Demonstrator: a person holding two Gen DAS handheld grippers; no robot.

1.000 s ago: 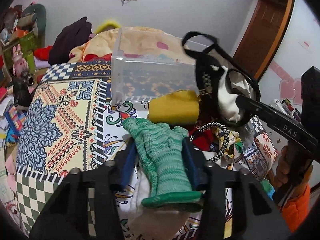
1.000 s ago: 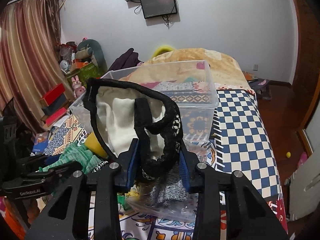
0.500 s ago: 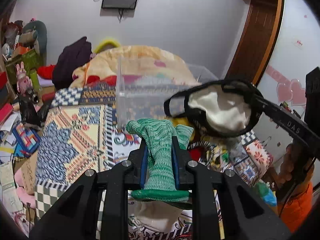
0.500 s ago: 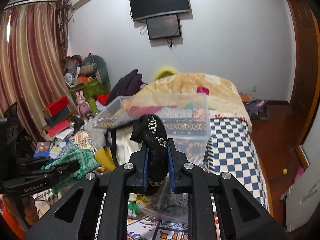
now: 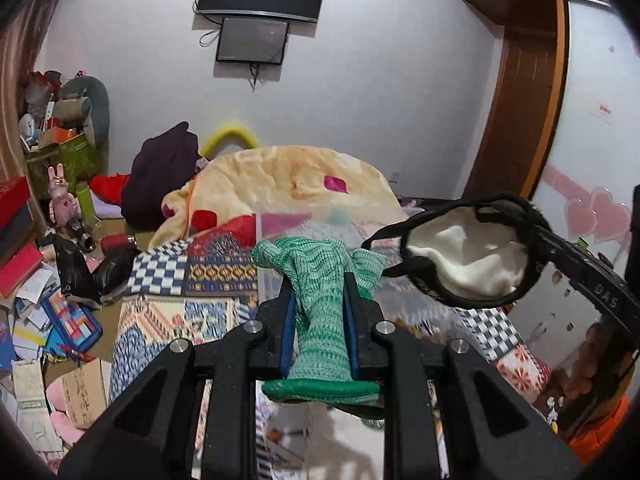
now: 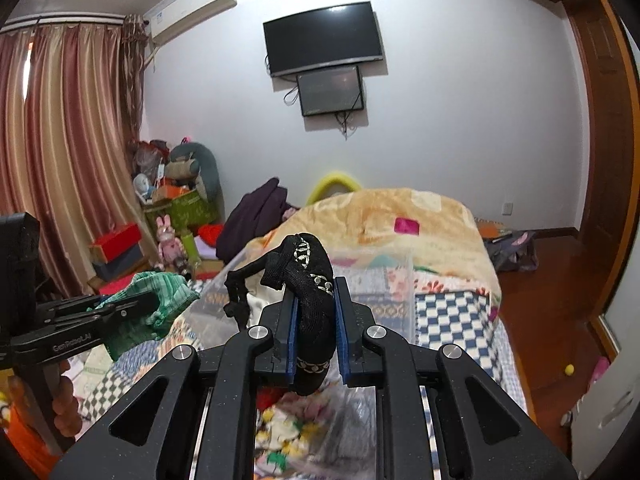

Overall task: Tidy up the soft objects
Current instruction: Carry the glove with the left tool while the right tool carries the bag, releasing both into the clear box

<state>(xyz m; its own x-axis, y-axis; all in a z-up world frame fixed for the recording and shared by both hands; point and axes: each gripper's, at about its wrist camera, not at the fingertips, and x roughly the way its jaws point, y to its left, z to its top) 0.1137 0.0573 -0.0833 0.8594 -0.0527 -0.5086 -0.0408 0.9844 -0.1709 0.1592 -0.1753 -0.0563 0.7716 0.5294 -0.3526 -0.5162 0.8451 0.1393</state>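
Note:
My left gripper is shut on a green knit glove and holds it up above the patterned bed. The glove also shows at the left of the right wrist view. My right gripper is shut on a black lace-trimmed garment with a white lining, held in the air. From the left wrist view this garment hangs to the right of the glove. A clear plastic bin stands on the bed beyond both grippers, its edges blurred.
A cream blanket is heaped at the far end of the bed. Toys, boxes and papers clutter the floor on the left. A wooden door is on the right. A TV hangs on the far wall.
Both grippers have risen well above the bed with their items. The left closed tightly on the glove. The pile of soft things and the bin dropped low in view.

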